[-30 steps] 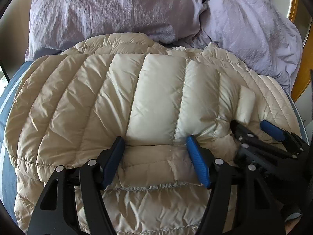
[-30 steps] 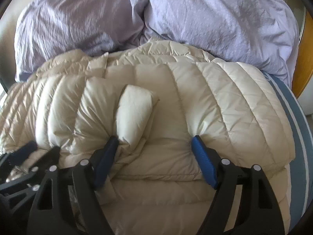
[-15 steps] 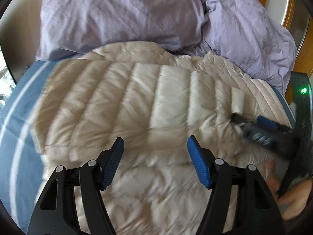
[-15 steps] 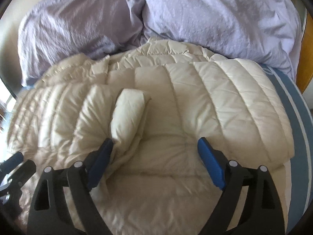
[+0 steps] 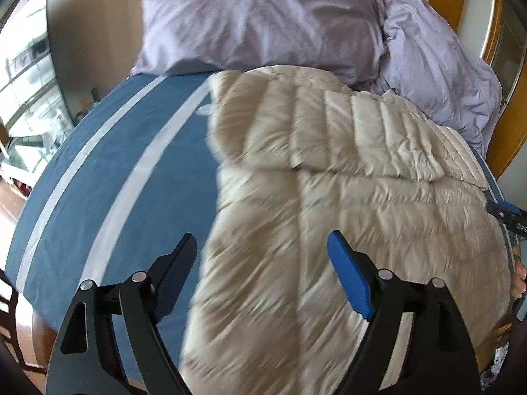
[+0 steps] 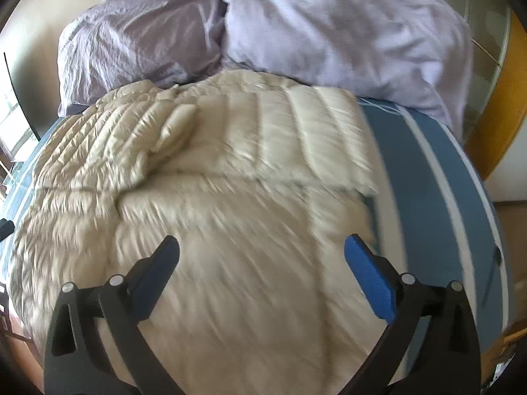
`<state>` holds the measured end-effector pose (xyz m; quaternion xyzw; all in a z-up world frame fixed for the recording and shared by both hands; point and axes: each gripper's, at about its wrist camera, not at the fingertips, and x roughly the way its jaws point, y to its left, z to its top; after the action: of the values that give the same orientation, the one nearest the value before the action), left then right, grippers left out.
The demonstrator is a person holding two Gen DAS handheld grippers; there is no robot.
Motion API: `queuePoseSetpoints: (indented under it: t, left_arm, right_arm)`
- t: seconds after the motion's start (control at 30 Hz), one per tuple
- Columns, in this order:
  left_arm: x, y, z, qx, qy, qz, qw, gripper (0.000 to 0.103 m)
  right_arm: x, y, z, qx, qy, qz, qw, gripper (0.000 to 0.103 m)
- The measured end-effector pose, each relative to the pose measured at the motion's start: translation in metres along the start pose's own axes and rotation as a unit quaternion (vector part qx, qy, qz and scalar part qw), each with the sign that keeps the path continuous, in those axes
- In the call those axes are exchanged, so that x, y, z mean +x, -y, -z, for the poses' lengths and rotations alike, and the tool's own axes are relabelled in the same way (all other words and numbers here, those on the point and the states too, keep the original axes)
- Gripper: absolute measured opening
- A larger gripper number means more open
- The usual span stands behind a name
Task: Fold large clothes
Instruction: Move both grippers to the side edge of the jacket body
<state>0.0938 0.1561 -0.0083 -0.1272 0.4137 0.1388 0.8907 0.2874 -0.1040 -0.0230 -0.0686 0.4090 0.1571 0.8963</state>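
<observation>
A cream quilted down jacket (image 5: 346,171) lies folded on the blue striped bed, its far half doubled over the near half; it also shows in the right wrist view (image 6: 214,181). My left gripper (image 5: 263,263) is open and empty, raised above the jacket's left edge. My right gripper (image 6: 263,263) is open and empty, raised above the jacket's near right part. The right gripper's tip shows at the right edge of the left wrist view (image 5: 507,217). Both views are motion-blurred.
Two lilac pillows (image 5: 263,23) (image 6: 346,29) lie at the head of the bed behind the jacket. The blue sheet with pale stripes (image 5: 115,171) (image 6: 438,177) shows on both sides. A window (image 5: 26,82) is at left, a wooden frame (image 5: 513,125) at right.
Both grippers have let go of the jacket's folded edge and pulled back and up. The left has swung left, the right has swung right. More bed sheet shows now.
</observation>
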Motion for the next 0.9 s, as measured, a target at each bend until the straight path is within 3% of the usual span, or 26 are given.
queuePoseSetpoints:
  t: [0.33,0.67,0.9]
  left_arm:
    - [-0.024,-0.04,0.058,-0.034,-0.008,0.03,0.9989,0.083]
    - [-0.028,-0.039,0.091,-0.027,-0.015,0.037,0.9988,0.082]
    - [-0.032,-0.033,0.103,-0.015,-0.008,0.036,0.9992,0.074]
  right_arm:
    - [-0.035,0.077,0.077,0.051,-0.014,-0.003,0.999,0.101]
    - [-0.048,0.08,0.122,0.047,-0.012,-0.024,0.999,0.101]
    - [-0.048,0.084,0.135,0.046,-0.017,-0.024,0.999,0.1]
